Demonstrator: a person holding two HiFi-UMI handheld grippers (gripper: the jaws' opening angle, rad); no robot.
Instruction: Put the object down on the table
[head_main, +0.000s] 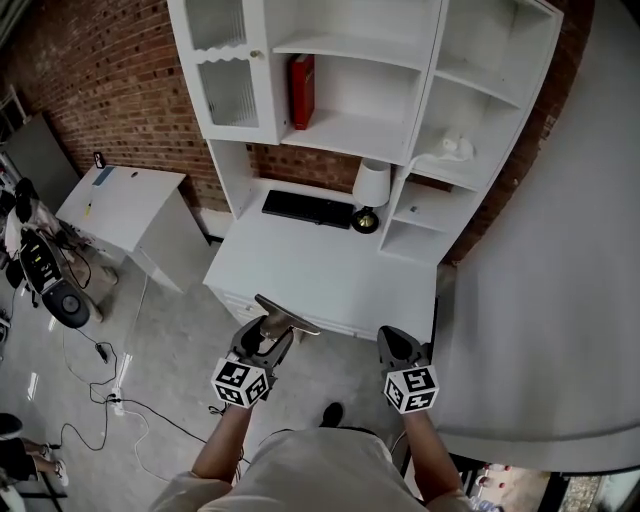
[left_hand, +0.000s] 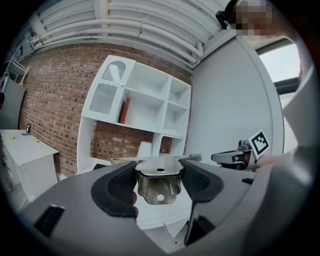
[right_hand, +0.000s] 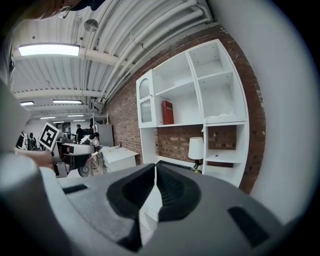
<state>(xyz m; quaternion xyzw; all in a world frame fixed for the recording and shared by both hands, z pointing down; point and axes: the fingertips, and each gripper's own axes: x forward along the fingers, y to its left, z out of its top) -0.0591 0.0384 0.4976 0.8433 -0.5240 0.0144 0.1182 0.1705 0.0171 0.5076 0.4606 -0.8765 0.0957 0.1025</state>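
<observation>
My left gripper (head_main: 271, 337) is shut on a shiny metal bracket (head_main: 287, 317), held in the air just in front of the white desk (head_main: 320, 280). In the left gripper view the bracket (left_hand: 160, 172) sits squeezed between both black pads of that gripper (left_hand: 159, 187), its flat top with a hole facing the camera. My right gripper (head_main: 398, 346) hovers beside it at the desk's front right corner. In its own view the right gripper (right_hand: 154, 192) has its pads pressed together with nothing between them.
On the desk stand a black keyboard (head_main: 308, 208) and a white lamp (head_main: 370, 188) near the back. A white shelf unit (head_main: 360, 130) with a red book (head_main: 301, 90) rises above it. A grey wall (head_main: 540, 300) is at the right, a smaller white table (head_main: 125, 205) at the left, cables on the floor.
</observation>
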